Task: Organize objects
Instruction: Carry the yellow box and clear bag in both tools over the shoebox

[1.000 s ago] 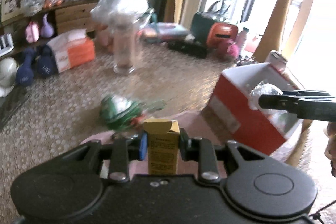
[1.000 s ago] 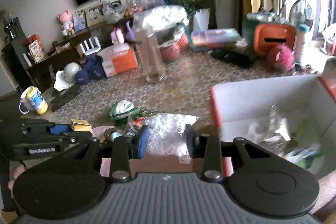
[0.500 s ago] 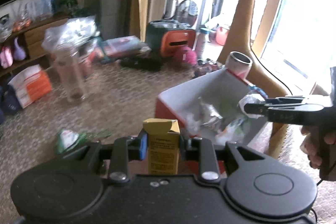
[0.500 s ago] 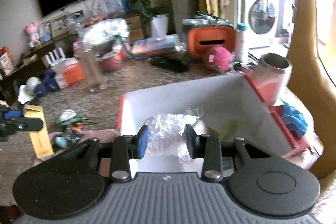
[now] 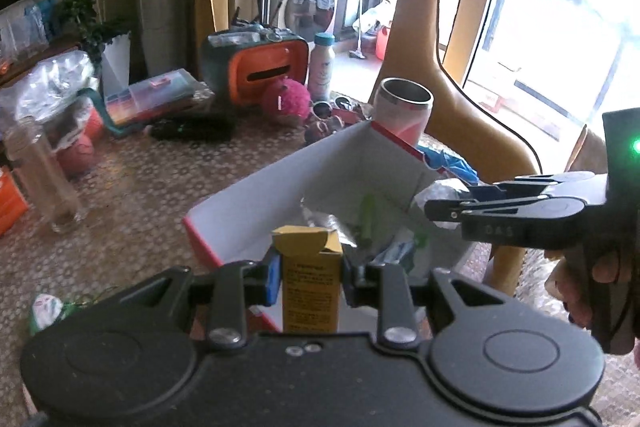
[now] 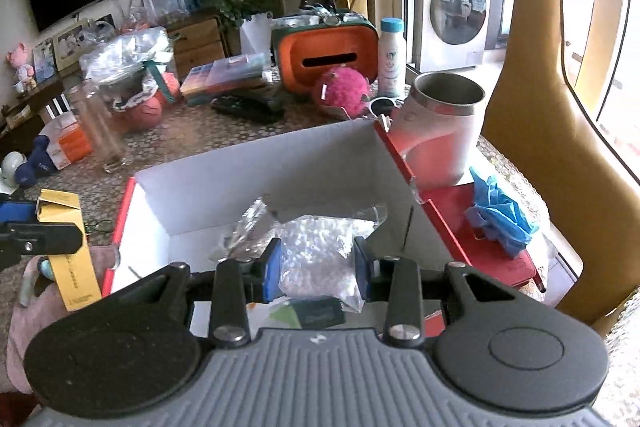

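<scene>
Left tongs [image 5: 309, 273] pinching a small yellow carton [image 5: 310, 283], upright, long axis vertical, top flap open; dark print on its face too small to read. Held just at the near rim of the red box [image 5: 256, 195] on the worktop [image 5: 140, 187]. Right tongs [image 6: 316, 269] clamped on a crinkled clear plastic bag [image 6: 320, 251] above the box's white interior.

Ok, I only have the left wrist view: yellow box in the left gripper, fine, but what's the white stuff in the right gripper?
Observer: A clear plastic bag of white bits, pinched between the right gripper's pads, over the open box.
Operator: Is the yellow box over it too?
Observer: No, the yellow box in the left gripper looks to be outside its left wall, above a pink cloth.
</scene>
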Demonstrator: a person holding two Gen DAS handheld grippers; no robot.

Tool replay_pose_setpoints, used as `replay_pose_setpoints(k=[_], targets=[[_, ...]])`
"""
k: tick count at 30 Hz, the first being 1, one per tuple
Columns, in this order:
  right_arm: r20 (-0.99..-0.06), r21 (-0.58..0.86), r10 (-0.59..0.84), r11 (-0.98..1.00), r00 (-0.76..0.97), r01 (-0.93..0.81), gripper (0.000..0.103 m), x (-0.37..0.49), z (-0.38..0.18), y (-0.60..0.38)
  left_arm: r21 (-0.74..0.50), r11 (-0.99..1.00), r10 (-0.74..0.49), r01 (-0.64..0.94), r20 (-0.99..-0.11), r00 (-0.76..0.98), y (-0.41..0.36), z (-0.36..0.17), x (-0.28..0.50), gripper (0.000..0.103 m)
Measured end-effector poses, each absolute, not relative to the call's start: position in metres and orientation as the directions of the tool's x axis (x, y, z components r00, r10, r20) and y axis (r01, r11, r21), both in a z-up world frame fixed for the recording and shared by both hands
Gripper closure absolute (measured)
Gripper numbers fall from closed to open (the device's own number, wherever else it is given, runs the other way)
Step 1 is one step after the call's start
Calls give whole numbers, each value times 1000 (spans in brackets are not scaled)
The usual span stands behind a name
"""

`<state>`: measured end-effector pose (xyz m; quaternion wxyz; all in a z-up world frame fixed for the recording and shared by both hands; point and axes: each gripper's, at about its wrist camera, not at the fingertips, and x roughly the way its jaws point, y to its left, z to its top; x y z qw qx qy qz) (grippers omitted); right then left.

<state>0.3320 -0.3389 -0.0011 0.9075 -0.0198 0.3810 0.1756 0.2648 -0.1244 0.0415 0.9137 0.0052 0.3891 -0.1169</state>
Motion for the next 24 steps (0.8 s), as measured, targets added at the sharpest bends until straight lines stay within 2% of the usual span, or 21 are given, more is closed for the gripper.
replay_pose_setpoints(k=[9,24], targets=[[-749,94,293,935,594,-343,67,371,-29,-337,-16,978,-142,207,-780,609,-152,6,306,76],[-803,60,281,916,526,-396,67,395,-65,-324,13,982,-88,190,-854,513,-165,-40,337,75]])
